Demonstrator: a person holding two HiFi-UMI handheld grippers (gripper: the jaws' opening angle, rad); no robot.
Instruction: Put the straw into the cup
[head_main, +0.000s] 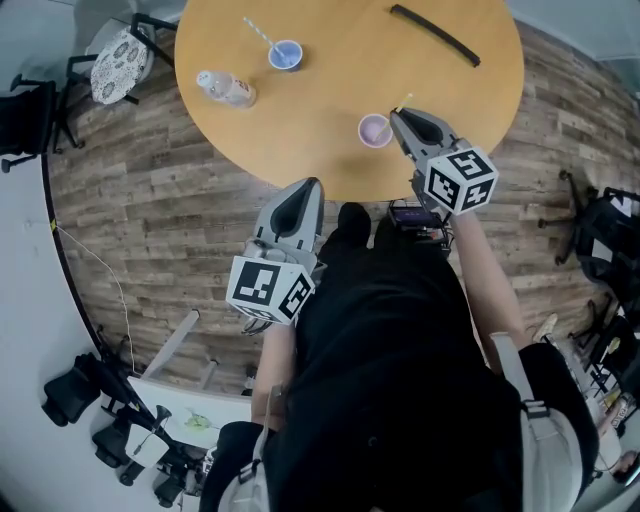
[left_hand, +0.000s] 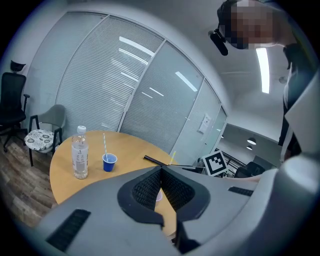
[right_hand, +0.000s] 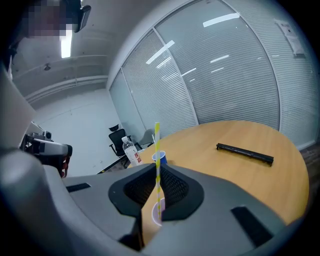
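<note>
A yellow-and-white striped straw (right_hand: 157, 165) stands upright between the jaws of my right gripper (right_hand: 156, 169), which is shut on it. Its lower end shows against the mouth of a lilac cup (right_hand: 160, 212) just below the jaws. In the head view that cup (head_main: 375, 130) sits near the round table's front edge, with the right gripper (head_main: 397, 116) right beside it. My left gripper (head_main: 309, 186) hangs in front of the table edge, shut with nothing held. The left gripper view shows its jaws (left_hand: 161, 170) closed and the cup (left_hand: 158, 197) behind them.
A blue cup (head_main: 285, 54) with its own straw and a lying water bottle (head_main: 226, 89) are at the table's far left. A black bar (head_main: 435, 33) lies at the far right. Chairs stand round the table (head_main: 330, 170) on the wooden floor.
</note>
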